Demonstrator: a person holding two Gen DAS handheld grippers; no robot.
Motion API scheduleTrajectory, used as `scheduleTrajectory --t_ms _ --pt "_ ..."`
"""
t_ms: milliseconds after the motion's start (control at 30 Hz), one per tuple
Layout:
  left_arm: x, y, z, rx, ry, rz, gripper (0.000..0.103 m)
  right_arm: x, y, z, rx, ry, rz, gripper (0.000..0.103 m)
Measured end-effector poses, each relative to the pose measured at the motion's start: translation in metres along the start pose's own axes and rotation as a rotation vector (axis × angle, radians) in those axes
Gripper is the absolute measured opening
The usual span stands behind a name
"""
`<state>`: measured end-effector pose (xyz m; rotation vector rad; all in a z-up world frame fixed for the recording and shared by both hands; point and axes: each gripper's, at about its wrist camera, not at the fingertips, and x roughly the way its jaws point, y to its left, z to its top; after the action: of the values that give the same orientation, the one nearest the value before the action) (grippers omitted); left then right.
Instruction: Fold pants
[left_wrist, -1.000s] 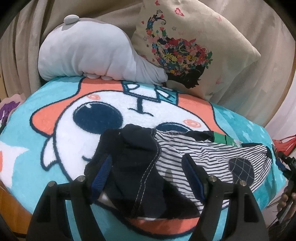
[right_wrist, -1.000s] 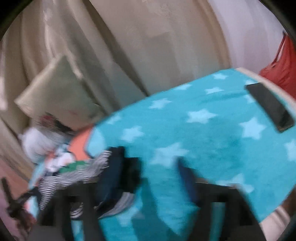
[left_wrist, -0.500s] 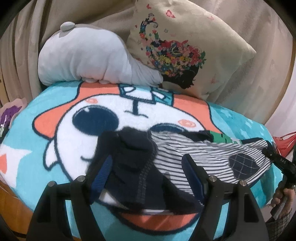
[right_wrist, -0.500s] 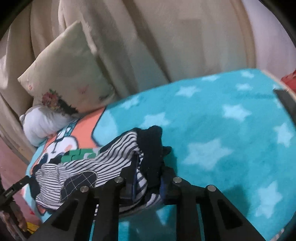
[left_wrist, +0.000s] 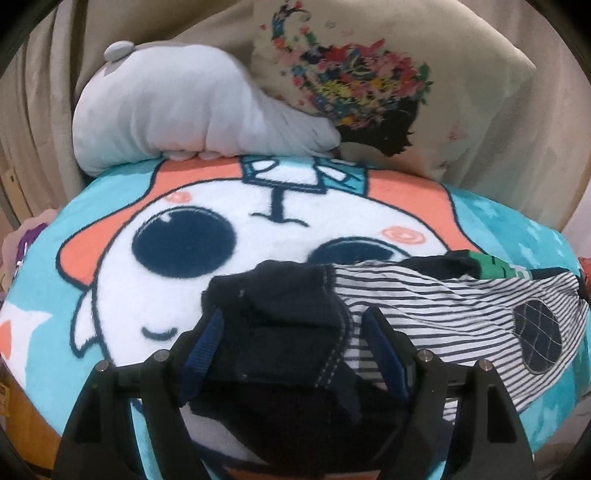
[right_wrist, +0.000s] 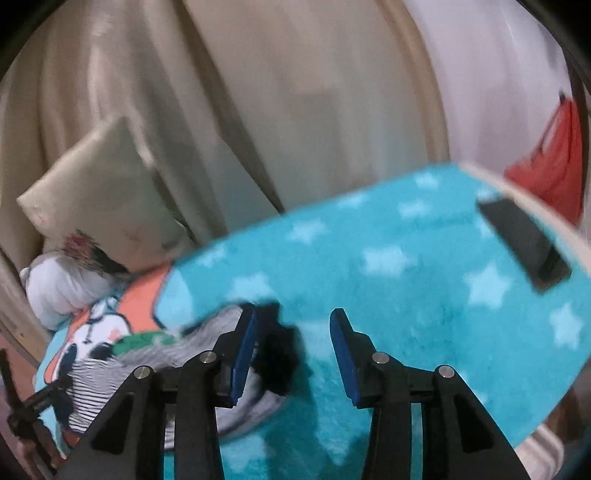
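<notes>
The pants (left_wrist: 424, 306) are striped white and navy with navy cuffs and a checked knee patch. They lie stretched sideways across the cartoon blanket (left_wrist: 110, 295). My left gripper (left_wrist: 293, 334) is open, its blue-padded fingers on either side of the bunched navy end (left_wrist: 280, 317). In the right wrist view the pants (right_wrist: 110, 362) lie at lower left, blurred. My right gripper (right_wrist: 293, 338) is open, its jaws apart over the other dark end (right_wrist: 279, 350) and the turquoise blanket (right_wrist: 424, 280).
A grey plush pillow (left_wrist: 192, 107) and a cream floral cushion (left_wrist: 388, 85) lean at the back against beige curtains. A dark phone (right_wrist: 524, 243) lies on the blanket's far right edge. A red bag (right_wrist: 550, 170) hangs beyond.
My right gripper was shut on the dark end of the pants half a second ago; now it is open and has swung right. My left gripper stayed open over the navy end.
</notes>
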<state>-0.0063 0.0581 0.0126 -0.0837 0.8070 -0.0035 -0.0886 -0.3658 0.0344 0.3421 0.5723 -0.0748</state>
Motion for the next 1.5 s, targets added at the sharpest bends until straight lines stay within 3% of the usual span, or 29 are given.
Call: scheduleTrajectory --t_ms 67,200,267,433,500,600,700,833,900,1000,1133,1300,1500 --pt "-0.001 0.002 -0.001 -0.020 -0.013 -0.009 0.081 -0.001 0.023 0.006 -0.041 0.019 0.093 0.046" --pt "-0.002 0.001 -0.008 -0.009 -0.031 0.008 0.082 0.039 0.100 -0.002 -0.155 0.202 0.360 0.044" --pt "-0.003 0.000 -0.013 0.005 -0.044 0.022 0.084 0.061 0.128 -0.011 -0.187 0.278 0.422 0.043" --pt "0.004 0.003 -0.021 0.003 -0.041 0.027 0.090 0.134 0.182 -0.035 -0.190 0.496 0.487 0.043" --pt "0.006 0.007 -0.022 -0.015 -0.035 0.008 0.091 0.163 0.193 -0.040 -0.179 0.560 0.459 0.042" --pt "0.008 0.011 -0.021 -0.032 -0.027 -0.019 0.092 0.176 0.200 -0.027 -0.195 0.514 0.407 0.041" --pt "0.007 0.011 -0.022 -0.023 -0.022 -0.026 0.092 0.176 0.205 -0.021 -0.254 0.445 0.271 0.044" --pt "-0.006 0.015 -0.022 -0.042 0.018 -0.062 0.092 0.128 0.191 -0.014 -0.227 0.354 0.355 0.044" --pt "-0.020 0.016 -0.021 -0.057 -0.013 -0.084 0.092 0.099 0.189 -0.020 -0.285 0.304 0.338 0.045" --pt "-0.028 0.008 -0.022 -0.026 -0.051 -0.047 0.092 0.069 0.186 -0.042 -0.396 0.272 0.278 0.047" --pt "-0.015 -0.001 -0.033 0.011 0.004 0.015 0.092 0.050 0.182 -0.089 -0.528 0.264 0.180 0.049" --pt "-0.017 0.002 -0.036 -0.008 0.046 0.012 0.092 0.046 0.161 -0.108 -0.524 0.253 0.154 0.051" --pt "-0.047 -0.005 -0.033 0.017 -0.011 0.024 0.092 0.024 0.141 -0.098 -0.411 0.206 0.179 0.055"
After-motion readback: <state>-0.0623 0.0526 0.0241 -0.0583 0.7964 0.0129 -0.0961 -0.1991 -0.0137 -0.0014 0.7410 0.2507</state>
